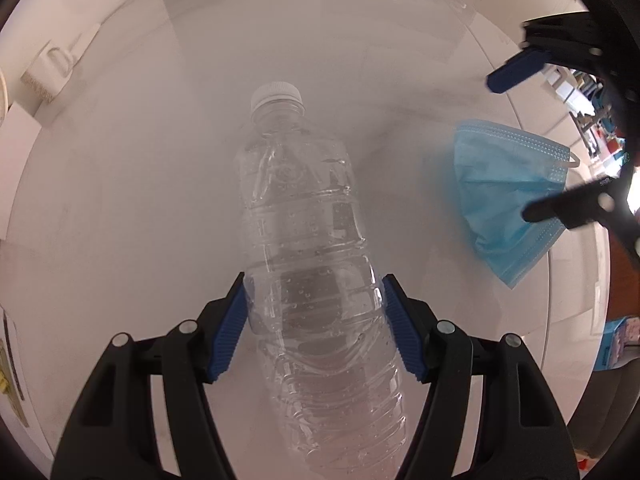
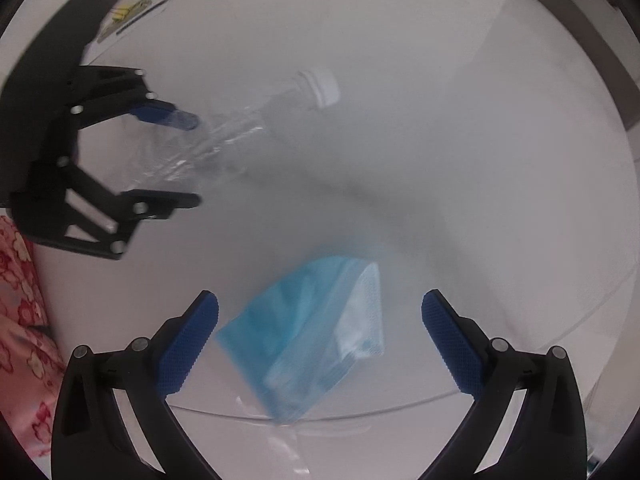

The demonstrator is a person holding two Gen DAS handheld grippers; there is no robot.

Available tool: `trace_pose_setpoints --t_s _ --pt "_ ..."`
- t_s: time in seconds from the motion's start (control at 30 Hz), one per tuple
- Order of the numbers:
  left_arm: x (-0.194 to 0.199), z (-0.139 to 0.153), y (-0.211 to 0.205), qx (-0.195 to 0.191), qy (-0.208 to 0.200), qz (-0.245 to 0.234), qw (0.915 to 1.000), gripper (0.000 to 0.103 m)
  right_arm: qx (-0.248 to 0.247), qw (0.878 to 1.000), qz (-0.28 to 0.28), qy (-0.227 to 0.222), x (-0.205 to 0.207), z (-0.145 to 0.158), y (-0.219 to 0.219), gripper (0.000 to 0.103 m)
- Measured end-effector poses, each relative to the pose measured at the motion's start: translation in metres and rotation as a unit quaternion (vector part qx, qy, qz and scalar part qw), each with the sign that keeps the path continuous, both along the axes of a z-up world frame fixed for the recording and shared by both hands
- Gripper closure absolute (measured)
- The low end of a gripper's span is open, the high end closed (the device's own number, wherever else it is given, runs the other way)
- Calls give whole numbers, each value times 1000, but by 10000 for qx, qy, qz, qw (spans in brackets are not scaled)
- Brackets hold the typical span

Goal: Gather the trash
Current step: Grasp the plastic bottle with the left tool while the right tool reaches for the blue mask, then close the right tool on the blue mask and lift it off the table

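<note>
A clear plastic bottle (image 1: 308,248) with a white cap lies on the round white table (image 1: 120,200). My left gripper (image 1: 314,300) is shut on the bottle, its blue pads pressed against both sides of the body. A blue face mask (image 1: 508,192) lies to the right of the bottle. In the right wrist view the mask (image 2: 308,340) lies between my right gripper's (image 2: 320,308) open fingers, near the table edge. The left gripper (image 2: 196,160) and the bottle (image 2: 240,132) show at the upper left there.
A white brush-like item (image 1: 52,68) lies at the table's far left. A printed paper (image 2: 132,16) lies at the far edge. Pink floral cloth (image 2: 20,320) is at the left beyond the table. A blue box (image 1: 616,344) sits off the table's right.
</note>
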State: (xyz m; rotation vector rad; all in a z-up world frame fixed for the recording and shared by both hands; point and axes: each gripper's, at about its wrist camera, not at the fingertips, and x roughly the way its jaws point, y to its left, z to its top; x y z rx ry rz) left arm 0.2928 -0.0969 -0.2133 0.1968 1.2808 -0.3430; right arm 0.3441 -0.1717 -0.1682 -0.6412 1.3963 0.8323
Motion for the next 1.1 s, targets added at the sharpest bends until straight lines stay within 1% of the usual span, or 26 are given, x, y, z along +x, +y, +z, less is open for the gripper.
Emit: trace_pose_setpoints --t_s 0.03,0.1,0.17,0.23,0.3,0.33,0.4,0.43,0.5,0.53,0.57,0.6,0.63,0.67,0.8,0.9,0.93,1.0,1.1 --pt "1 1 3 -10 8 10 10000 39 -14 9999 57 83 4 -3 1 2" --pt "2 1 7 -41 11 35 10000 39 -55 9996 196 186 8 -10 4 9" --pt "0 1 14 -38 -23 27 10000 39 -46 9990 343 282 14 -15 14 10" --pt "-5 2 22 -13 -71 13 10000 39 -39 9979 532 378 18 -21 23 13" --pt "-8 2 24 0 -96 20 10000 39 -124 9966 657 476 22 -27 29 23" --pt "-9 2 24 -3 -97 36 9999 39 -189 9961 702 499 23 -31 31 25" --pt "-12 2 24 -6 -81 58 10000 39 -200 9956 666 621 30 -36 32 38" --pt "-11 0 24 -2 -26 64 10000 39 -179 9956 615 682 33 -38 31 41" --pt "-10 -4 25 -15 50 85 10000 39 -161 9956 566 734 33 -40 24 59" --pt "-10 -6 25 -31 50 106 9999 40 -161 9956 544 744 34 -40 22 61" --pt "-10 -7 25 -33 35 118 9999 40 -152 9958 495 753 33 -40 20 66" --pt "-10 -7 25 -23 -13 129 9999 40 -146 9958 469 767 30 -40 17 75" --pt "-10 -7 25 -8 -51 128 9999 41 -164 9958 437 781 29 -41 15 81" --pt "-11 -8 24 5 -96 127 9999 42 -205 9960 396 779 26 -42 13 85" --pt "-15 -8 25 -183 -103 115 9997 43 -122 9977 102 653 10 -34 2 89" --pt "-17 -8 29 -240 -145 82 9996 43 117 9986 -263 435 -4 -17 -11 89" --pt "-19 -8 31 -321 -139 68 9994 44 199 9984 -380 374 -6 -12 -14 89" --pt "-22 -8 36 -448 -121 70 9989 44 438 9960 -769 143 -11 4 -20 89" --pt "-27 3 46 -641 -103 41 9979 44 866 9863 -1393 -152 -34 25 -34 89"
